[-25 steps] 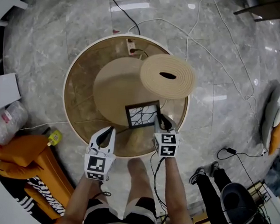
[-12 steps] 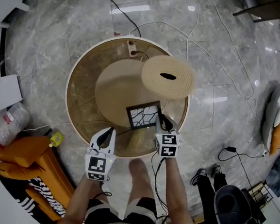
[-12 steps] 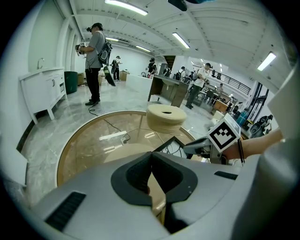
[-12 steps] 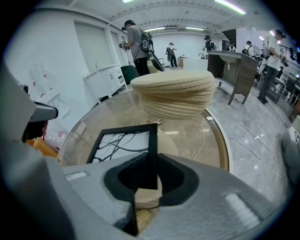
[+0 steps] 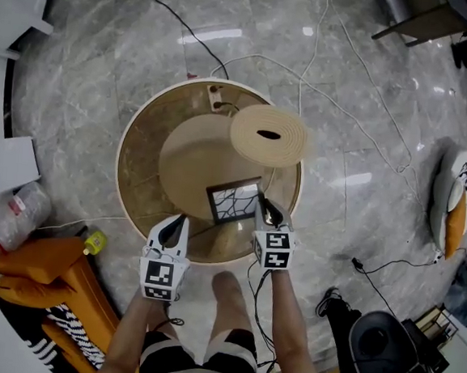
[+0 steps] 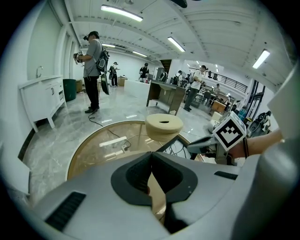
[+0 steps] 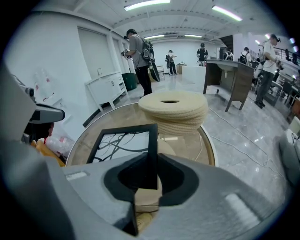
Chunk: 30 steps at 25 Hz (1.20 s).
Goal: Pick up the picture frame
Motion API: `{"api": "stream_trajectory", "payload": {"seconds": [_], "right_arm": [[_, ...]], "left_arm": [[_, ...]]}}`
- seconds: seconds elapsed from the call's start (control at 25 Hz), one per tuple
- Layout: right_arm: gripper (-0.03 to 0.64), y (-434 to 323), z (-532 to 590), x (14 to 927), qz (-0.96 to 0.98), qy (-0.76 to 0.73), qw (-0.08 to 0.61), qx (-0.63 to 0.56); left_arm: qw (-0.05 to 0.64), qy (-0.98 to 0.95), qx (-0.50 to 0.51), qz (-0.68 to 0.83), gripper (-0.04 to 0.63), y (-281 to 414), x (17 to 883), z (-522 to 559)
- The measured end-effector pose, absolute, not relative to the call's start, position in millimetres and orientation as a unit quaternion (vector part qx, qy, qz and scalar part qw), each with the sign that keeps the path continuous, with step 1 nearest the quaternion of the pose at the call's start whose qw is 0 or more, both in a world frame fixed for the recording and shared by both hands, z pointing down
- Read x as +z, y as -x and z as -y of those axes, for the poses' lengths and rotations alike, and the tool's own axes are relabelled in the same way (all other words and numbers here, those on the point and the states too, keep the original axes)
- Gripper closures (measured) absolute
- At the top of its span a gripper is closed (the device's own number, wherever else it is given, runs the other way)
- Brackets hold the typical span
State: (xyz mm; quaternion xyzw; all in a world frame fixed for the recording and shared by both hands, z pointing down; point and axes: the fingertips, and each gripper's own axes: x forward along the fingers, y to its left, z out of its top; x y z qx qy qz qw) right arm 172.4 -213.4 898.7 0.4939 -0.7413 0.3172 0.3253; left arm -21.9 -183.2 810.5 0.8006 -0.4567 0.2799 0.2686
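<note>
The picture frame (image 5: 234,203) is a small black frame with a white sheet of dark branching lines. It hangs tilted over the near part of the round glass table (image 5: 129,172). My right gripper (image 5: 262,202) is shut on its right edge; in the right gripper view the frame (image 7: 123,145) stands up out of the gripper (image 7: 151,159), whose jaws pinch that black edge. My left gripper (image 5: 182,218) hovers left of the frame over the table's near rim. Its jaws (image 6: 151,157) meet at the tips with nothing between them. The left gripper view shows the frame (image 6: 174,146) ahead to the right.
A thick coil of beige rope (image 5: 268,134) sits on the table's far right. A beige round base (image 5: 192,154) shows under the glass. An orange bag (image 5: 40,262), a plastic bag (image 5: 20,212), floor cables (image 5: 346,110) and a black bag (image 5: 382,349) surround the table. People stand far off.
Both grippers have risen. The frame has come up with the right gripper, away from the glass top.
</note>
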Motion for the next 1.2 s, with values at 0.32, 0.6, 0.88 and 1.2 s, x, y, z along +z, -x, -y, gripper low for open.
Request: {"api": "stream_trajectory", "payload": {"seconds": [0.32, 0.6, 0.88, 1.2], "right_arm": [[0.551, -175, 210, 812, 0.748, -0.513, 0.302, 0.293], [0.551, -179, 210, 713, 0.753, -0.544, 0.263, 0.259], [0.551, -175, 190, 608, 0.754, -0.578, 0.213, 0.23], [0.551, -164, 159, 489, 0.753, -0.611, 0.153, 0.189]], "left_arm": [[0.235, -0.813, 0.265, 0.462, 0.577, 25, 734, 188], [0.189, -0.831, 0.244, 0.463, 0.577, 27, 647, 194], [0.145, -0.847, 0.219, 0.462, 0.577, 31, 557, 187], [0.097, -0.861, 0.188, 0.463, 0.577, 41, 459, 168]]}}
